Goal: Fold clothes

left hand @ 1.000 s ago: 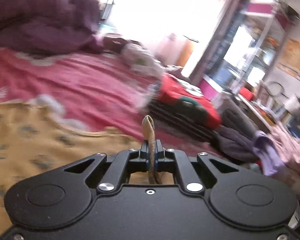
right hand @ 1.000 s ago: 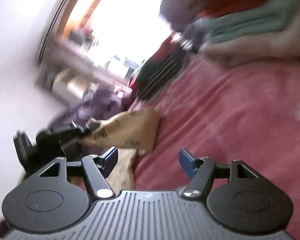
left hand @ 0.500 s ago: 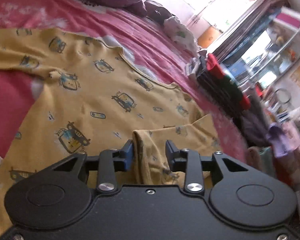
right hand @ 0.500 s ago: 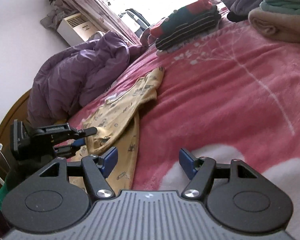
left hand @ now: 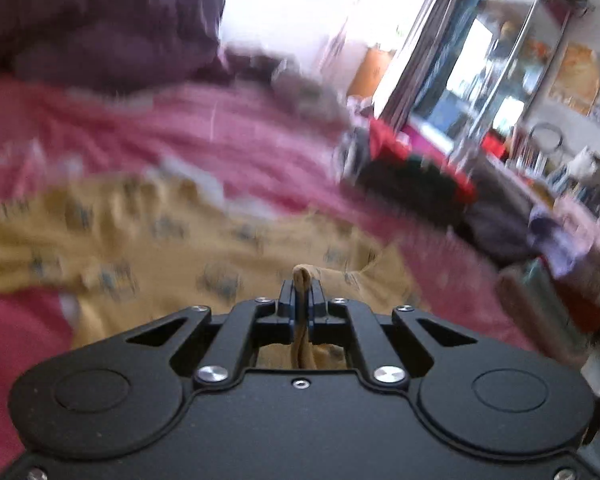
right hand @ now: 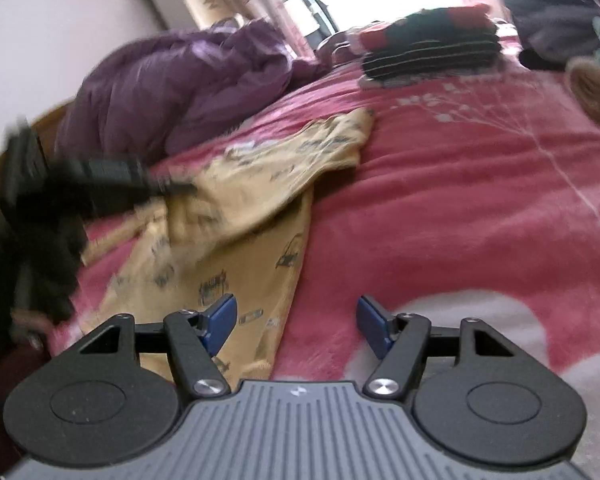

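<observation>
A yellow garment with small car prints [left hand: 148, 236] lies spread on the pink bedspread [left hand: 236, 140]. My left gripper [left hand: 301, 292] is shut on a fold of this yellow cloth, which sticks up between the fingers. In the right wrist view the garment [right hand: 260, 184] is lifted at its left side by the blurred left gripper [right hand: 172, 188]. My right gripper [right hand: 296, 320] is open and empty, low over the garment's near edge and the bedspread [right hand: 460, 208].
A purple duvet [right hand: 188, 80] is heaped at the head of the bed. A folded red and dark stack [right hand: 432, 48] sits at the far side, with more folded clothes [right hand: 596, 88] at the right. Shelves and clutter [left hand: 520, 92] stand beyond the bed.
My left gripper was open around a fold of the yellow garment half a second ago; it is now shut on it and moving, the view blurred. My right gripper stays open, shifted slightly.
</observation>
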Tool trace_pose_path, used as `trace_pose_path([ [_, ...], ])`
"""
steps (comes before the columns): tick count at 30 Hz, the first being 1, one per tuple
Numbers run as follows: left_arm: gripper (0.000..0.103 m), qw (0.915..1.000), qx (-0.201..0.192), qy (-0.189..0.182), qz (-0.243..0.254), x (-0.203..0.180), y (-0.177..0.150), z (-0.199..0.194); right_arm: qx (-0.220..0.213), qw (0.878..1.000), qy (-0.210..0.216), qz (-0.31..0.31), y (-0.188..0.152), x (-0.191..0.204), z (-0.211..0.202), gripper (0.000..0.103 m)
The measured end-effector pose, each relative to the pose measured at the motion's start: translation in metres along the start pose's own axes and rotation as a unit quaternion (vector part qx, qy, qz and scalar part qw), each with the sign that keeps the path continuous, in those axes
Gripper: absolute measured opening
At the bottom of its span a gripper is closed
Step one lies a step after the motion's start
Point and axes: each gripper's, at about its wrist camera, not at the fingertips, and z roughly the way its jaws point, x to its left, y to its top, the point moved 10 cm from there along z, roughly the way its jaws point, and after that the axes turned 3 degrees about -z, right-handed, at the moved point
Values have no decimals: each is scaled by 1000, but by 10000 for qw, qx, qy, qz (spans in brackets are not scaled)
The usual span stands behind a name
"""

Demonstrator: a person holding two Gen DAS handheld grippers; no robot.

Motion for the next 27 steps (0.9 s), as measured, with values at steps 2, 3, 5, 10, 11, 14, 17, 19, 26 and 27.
trace_pose_path([
  [2,3,9997,-233,-83,-18,2,20,-12,104,9995,-74,-274,-4,9,2,66],
  [3,3,9995,-300,-99,-24,5,27,-15,150,9991,-113,-391,-7,13,3,64],
  [5,3,9992,-380,-133,-23,12,40,-17,198,9982,-204,-532,-10,19,3,59],
  [10,3,9978,-576,-237,-214,38,59,-16,254,9974,-395,-553,-16,27,4,34],
  [11,3,9972,-630,-270,-298,45,60,-16,252,9973,-436,-543,-16,28,4,30],
  [14,3,9933,-763,-467,-729,71,49,-16,189,9976,-502,-433,-16,31,1,9],
  [17,3,9883,-692,-539,-1248,97,39,-11,103,9974,-574,-413,-15,37,-3,7],
  [19,3,9866,-680,-596,-1359,101,46,-10,69,9969,-571,-529,-13,46,-4,6],
  [26,3,9841,-962,-1046,-1068,79,82,-22,-148,9957,-444,-793,2,77,2,6],
  [27,3,9830,-1023,-1081,-1073,79,89,-24,-170,9957,-406,-812,4,81,2,6],
])
